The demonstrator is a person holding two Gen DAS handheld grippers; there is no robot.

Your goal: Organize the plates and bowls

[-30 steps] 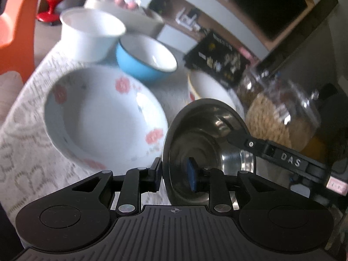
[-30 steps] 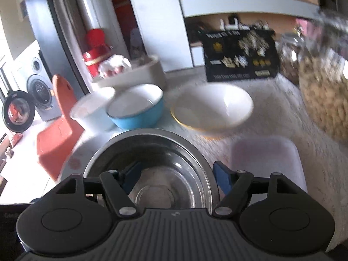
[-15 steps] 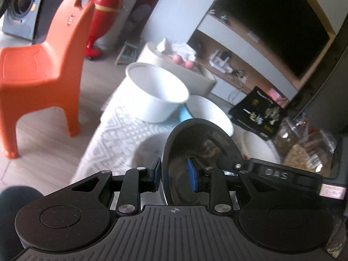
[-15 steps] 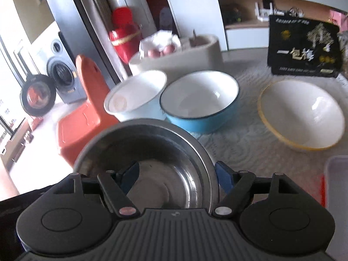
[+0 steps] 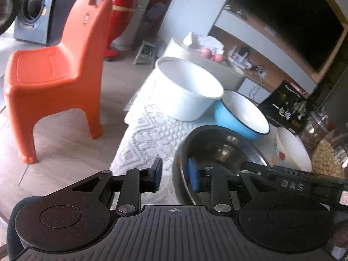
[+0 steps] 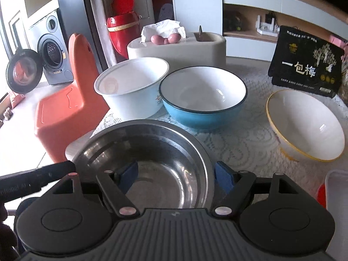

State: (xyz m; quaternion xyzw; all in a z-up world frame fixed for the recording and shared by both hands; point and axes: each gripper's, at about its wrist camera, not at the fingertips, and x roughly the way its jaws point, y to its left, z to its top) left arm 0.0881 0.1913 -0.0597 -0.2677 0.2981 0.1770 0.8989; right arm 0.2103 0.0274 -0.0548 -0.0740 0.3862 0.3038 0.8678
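A steel bowl [image 5: 219,150] [image 6: 152,158] sits at the near left of the lace-covered table. My left gripper [image 5: 174,177] is open, its pads astride the bowl's left rim with a gap. My right gripper [image 6: 176,177] is open, its two blue pads astride the bowl's right rim, not pressing it. Behind stand a white bowl [image 6: 132,87] [image 5: 187,87], a blue bowl [image 6: 202,95] [image 5: 241,115] and a yellow-rimmed white bowl [image 6: 304,124] [image 5: 291,150].
A beige tissue box [image 6: 178,45] with pink eggs stands at the back. A black packet [image 6: 304,63] leans at the back right. Glass jars [image 5: 328,150] stand to the right. An orange chair [image 5: 54,76] is on the floor left of the table's edge.
My left gripper has opened and let go of the steel bowl's rim. The bowl has moved left and come down from tilted to level. Both cameras have drawn back and risen.
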